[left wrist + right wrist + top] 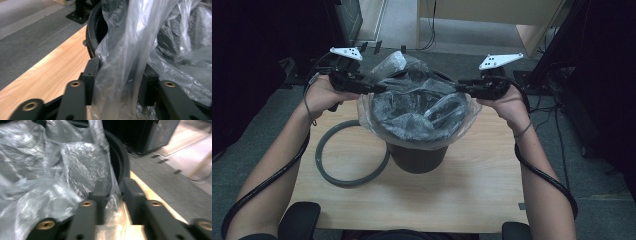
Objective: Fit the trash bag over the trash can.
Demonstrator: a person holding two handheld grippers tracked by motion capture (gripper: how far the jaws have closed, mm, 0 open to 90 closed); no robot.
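Black tongs (379,89), white three-cornered plates, brass-ringed screw holes, black cables.

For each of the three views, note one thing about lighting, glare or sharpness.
High view: dim, corners nearly black. Left gripper view: bright glare streaks on the clear bag, near tool parts soft. Right gripper view: bag film hazy, bright floor washed out beyond the bin rim.

Clear crinkled plastic bag (419,107) lining upright dark bin (418,157), rim film between both grippers' jaws, bin between them.
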